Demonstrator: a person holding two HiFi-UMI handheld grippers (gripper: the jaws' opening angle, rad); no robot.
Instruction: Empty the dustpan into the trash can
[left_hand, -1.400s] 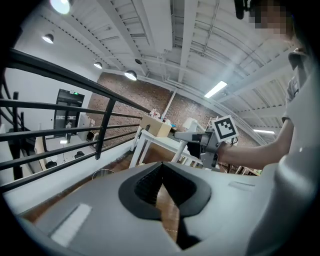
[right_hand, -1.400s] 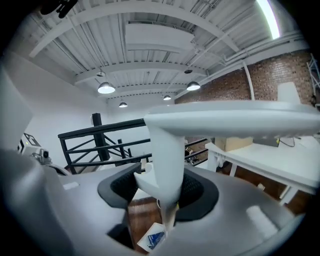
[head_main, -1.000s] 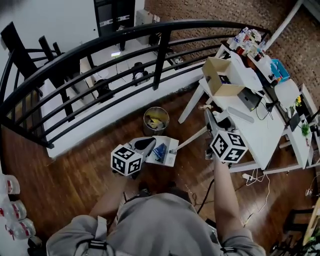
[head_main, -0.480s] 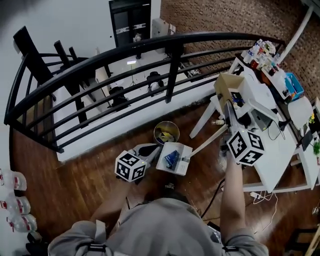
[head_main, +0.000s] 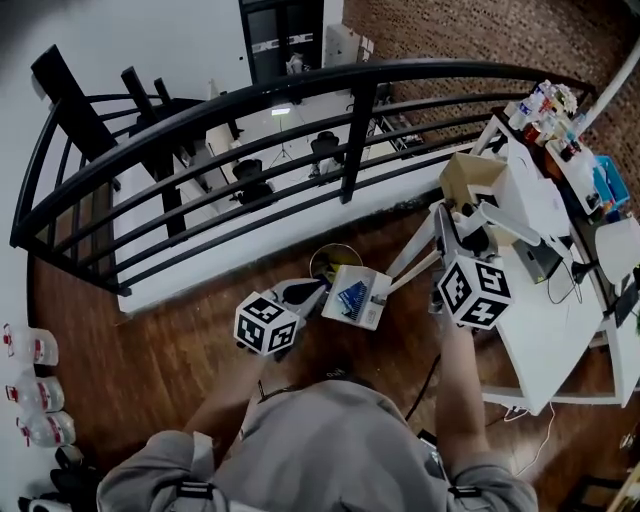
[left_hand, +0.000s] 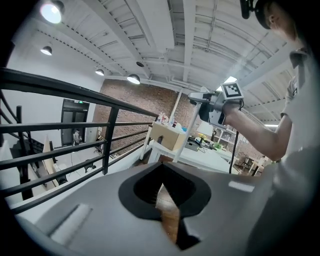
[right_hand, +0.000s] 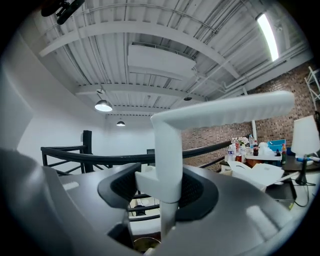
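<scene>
The white dustpan (head_main: 362, 310) holds blue debris (head_main: 352, 294) and hangs over the near rim of the round metal trash can (head_main: 328, 260), hiding part of it. Its long white handle (head_main: 410, 272) runs up to the right, and my right gripper (head_main: 445, 240) is shut on it. In the right gripper view the handle (right_hand: 167, 150) stands upright between the pads of the right gripper (right_hand: 162, 192), with the can (right_hand: 145, 245) below. My left gripper (head_main: 305, 292) sits at the pan's left edge. Its tips (left_hand: 162, 182) meet with nothing between them. Whether it touches the pan is hidden.
A curved black railing (head_main: 300, 95) runs just beyond the can, with a drop to a lower floor behind it. To the right stands a cluttered white table (head_main: 560, 330) with a cardboard box (head_main: 470, 180). Water bottles (head_main: 30, 390) stand at the far left on the wooden floor.
Both grippers have carried the dustpan toward the trash can. It was a little short of the can and now overlaps its near rim.
</scene>
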